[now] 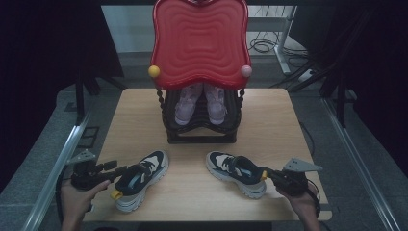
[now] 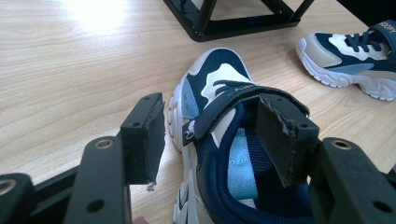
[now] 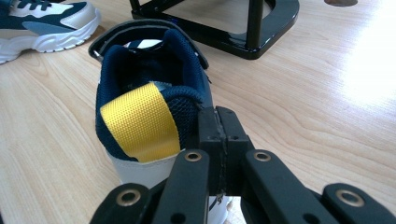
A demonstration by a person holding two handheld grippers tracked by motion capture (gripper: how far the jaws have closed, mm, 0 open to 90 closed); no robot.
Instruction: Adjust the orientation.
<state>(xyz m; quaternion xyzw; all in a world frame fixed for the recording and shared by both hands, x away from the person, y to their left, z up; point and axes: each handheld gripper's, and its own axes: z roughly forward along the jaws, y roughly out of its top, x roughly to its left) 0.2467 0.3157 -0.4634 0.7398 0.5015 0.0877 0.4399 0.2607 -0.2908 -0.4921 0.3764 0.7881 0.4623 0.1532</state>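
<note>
Navy-and-white sneakers lie apart on the wooden table (image 1: 144, 106), toes toward the black rack (image 1: 202, 134), probably so each can be lifted onto a shelf. The left gripper (image 1: 111, 169) straddles the left shoe (image 1: 142, 179), jaws spread, one pad inside the collar, not clamping. The right gripper (image 1: 266, 174) comes in low behind the right shoe (image 1: 235, 173), jaws clenched together beside the heel, apparently holding nothing

Navy, white and yellow trainers on pale wood

Both sneakers, left sneaker (image 1: 140, 179) and right sneaker (image 1: 236, 173), are navy with white and grey-beige panels, white soles and a yellow heel tab (image 3: 140, 122); the left one's insole is light blue. The table (image 1: 192, 192) is light woodgrain, the rack (image 1: 201, 130) glossy black, its tray (image 1: 199, 41) red with ripples.
</note>
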